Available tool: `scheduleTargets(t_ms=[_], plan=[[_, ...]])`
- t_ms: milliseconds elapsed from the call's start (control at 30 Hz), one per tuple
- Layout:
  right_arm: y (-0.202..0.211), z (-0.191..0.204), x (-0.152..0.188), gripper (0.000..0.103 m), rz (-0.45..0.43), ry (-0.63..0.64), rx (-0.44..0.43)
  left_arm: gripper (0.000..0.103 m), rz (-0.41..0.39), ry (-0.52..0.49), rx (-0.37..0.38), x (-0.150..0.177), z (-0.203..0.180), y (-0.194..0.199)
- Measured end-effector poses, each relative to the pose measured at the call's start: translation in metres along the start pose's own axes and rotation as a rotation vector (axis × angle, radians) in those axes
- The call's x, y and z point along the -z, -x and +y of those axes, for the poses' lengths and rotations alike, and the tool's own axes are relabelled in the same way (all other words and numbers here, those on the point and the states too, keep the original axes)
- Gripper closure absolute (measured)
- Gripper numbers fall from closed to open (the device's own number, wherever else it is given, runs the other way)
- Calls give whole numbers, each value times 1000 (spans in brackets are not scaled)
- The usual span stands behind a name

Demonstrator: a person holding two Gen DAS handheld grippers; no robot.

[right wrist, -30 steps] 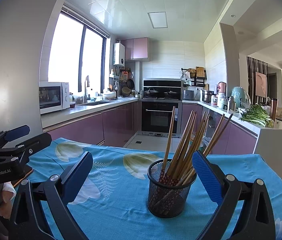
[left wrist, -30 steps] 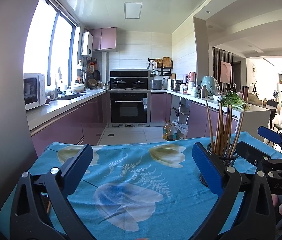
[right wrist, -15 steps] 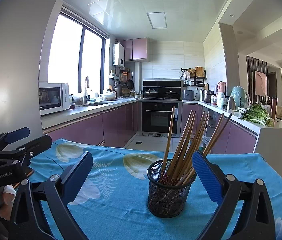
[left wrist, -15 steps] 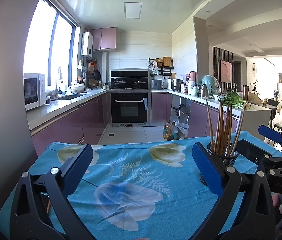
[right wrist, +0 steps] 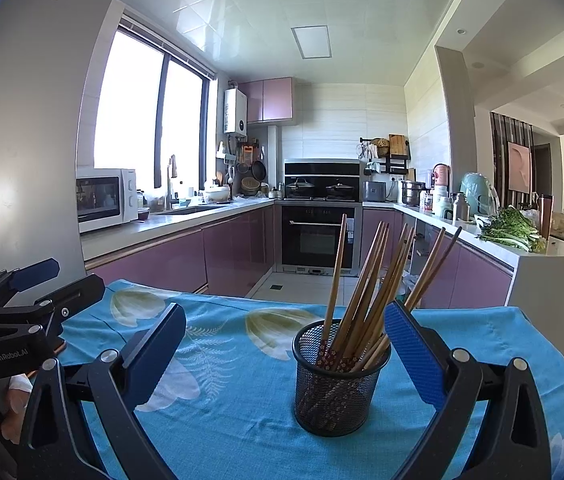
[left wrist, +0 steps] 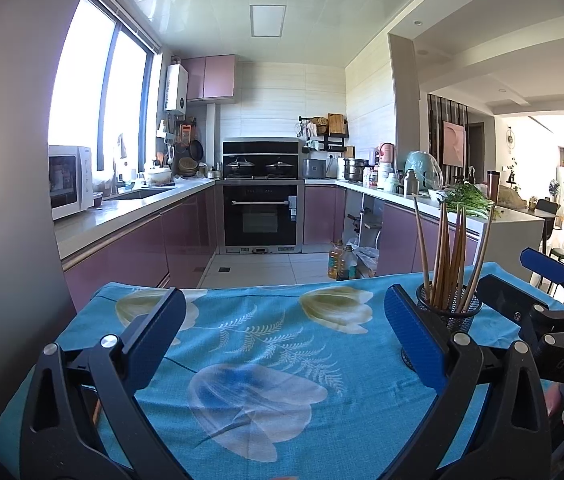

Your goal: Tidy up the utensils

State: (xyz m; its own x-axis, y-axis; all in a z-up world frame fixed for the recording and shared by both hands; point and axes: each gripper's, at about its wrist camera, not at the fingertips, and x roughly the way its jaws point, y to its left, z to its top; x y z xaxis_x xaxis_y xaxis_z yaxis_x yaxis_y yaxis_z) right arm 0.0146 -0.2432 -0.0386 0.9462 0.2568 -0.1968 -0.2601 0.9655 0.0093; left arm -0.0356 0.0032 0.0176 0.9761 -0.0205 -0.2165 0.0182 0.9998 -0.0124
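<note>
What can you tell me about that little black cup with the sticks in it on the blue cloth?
The black mesh cup is a round holder of what looks like wire mesh, with a solid rim, standing upright on the blue flowered tablecloth. It holds a loose bundle of wooden chopsticks that lean and fan out above the rim; their lower ends, seen through the mesh, look red and patterned. It sits ahead of the open right gripper, toward its right finger, and nothing grips it.

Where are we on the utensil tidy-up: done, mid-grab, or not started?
Looks largely done: the chopsticks stand bunched in the mesh cup on the blue cloth, and no loose utensils are in view. In hand: nothing; the left claw and right claw are both open and empty. Left: little visible, perhaps only pulling back, though the table's near edge is hidden.
</note>
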Motion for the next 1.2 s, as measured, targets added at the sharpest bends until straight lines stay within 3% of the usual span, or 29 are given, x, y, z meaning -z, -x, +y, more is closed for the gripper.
scheduleTargets(t_ms=[1200], plan=[[1, 4, 1, 7, -7, -14, 17, 5, -1, 1, -7, 2, 0, -1]])
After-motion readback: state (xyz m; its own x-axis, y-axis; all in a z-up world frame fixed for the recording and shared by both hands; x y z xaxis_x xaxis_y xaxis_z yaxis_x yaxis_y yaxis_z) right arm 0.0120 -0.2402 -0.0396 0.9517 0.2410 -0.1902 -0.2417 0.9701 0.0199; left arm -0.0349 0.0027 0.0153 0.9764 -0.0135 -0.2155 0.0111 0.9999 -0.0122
